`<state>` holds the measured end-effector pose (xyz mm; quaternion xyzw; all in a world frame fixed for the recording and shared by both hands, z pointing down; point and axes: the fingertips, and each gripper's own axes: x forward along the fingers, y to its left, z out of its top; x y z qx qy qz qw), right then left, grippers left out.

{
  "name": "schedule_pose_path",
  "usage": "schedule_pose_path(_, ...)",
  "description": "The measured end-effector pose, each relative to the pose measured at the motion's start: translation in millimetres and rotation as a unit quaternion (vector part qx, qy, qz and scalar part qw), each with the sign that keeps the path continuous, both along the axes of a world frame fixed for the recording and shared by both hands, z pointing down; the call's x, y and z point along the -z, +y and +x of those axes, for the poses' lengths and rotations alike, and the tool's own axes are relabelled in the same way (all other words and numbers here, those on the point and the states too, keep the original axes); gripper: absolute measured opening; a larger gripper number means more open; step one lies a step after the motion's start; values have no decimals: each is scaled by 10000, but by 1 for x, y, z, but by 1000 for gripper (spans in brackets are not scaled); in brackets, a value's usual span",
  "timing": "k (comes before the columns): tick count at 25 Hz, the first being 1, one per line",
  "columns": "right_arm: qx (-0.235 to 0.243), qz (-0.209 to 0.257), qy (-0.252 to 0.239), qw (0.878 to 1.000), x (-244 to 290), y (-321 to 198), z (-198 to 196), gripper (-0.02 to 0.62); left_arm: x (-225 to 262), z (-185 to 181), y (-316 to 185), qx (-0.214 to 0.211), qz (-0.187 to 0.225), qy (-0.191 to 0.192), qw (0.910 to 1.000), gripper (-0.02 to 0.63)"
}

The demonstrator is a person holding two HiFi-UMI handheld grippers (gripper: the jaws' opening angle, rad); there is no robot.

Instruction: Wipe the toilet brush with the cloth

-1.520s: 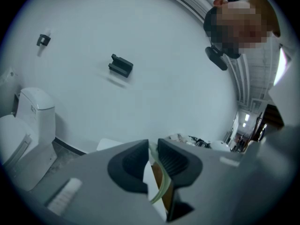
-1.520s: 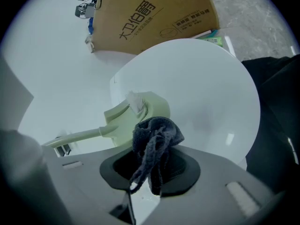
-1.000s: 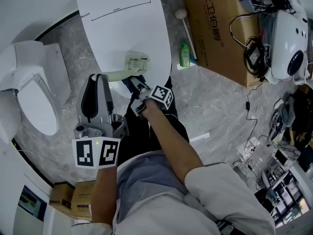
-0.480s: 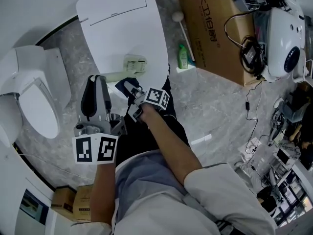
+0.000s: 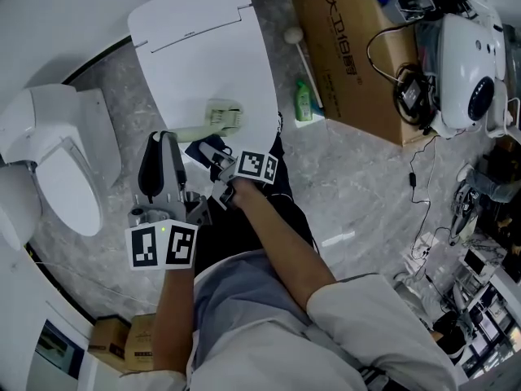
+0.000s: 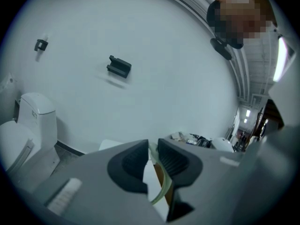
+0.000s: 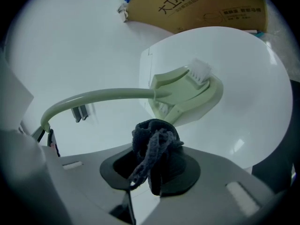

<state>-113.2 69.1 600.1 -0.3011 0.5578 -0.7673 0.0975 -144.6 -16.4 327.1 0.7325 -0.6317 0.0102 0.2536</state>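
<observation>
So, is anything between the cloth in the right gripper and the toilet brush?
Nothing visible. The cloth in the right gripper faces the toilet brush across a bare gap; only the white toilet lid lies behind.

Closed white toilet lid point(image 5: 203, 51) ahead; second toilet point(image 5: 61, 165) left; cardboard box point(image 5: 350, 51) right, green bottle point(image 5: 303, 104) beside it.

- Over the near edge of the lid point(image 5: 203, 55) — the head of the brush point(image 5: 221, 114); its handle runs off leftward into the left gripper point(image 5: 167, 141).
- Just before the lid, beside the brush head: right gripper point(image 5: 210, 151), cloth point(image 7: 154, 146) between its jaws.
- Right of the lid: bottle point(image 5: 304, 103), then box point(image 5: 350, 47).
- Left of the lid: second toilet point(image 5: 57, 161).
</observation>
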Motion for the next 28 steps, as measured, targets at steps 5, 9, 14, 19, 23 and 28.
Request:
schedule_pose_path(5, -76, 133, -73, 9999, 10, -18, 0, 92, 0, 0, -3, -4, -35, 4, 10000, 0)
schedule_pose_path(9, 139, 100, 134, 9998, 7, -21, 1, 92, 1, 1, -4, 1, -13, -4, 10000, 0)
schedule_pose_path(14, 506, 64, 436, 9977, -1, -9, 7, 92, 1, -1, -6, -35, 24, -29, 10000, 0)
schedule_pose_path(19, 516, -48, 475, 9975, -2, -2, 19, 94, 1, -1, -5, 3, 50, 2, 10000, 0)
schedule_pose_path(23, 563, -95, 591, 9966, -3, 4, 32, 94, 1, 0, -5, 9, 50, 23, 10000, 0)
schedule_pose_path(28, 658, -116, 656, 9956, -4, 4, 42, 94, 2, -2, -5, 38, 67, 23, 10000, 0)
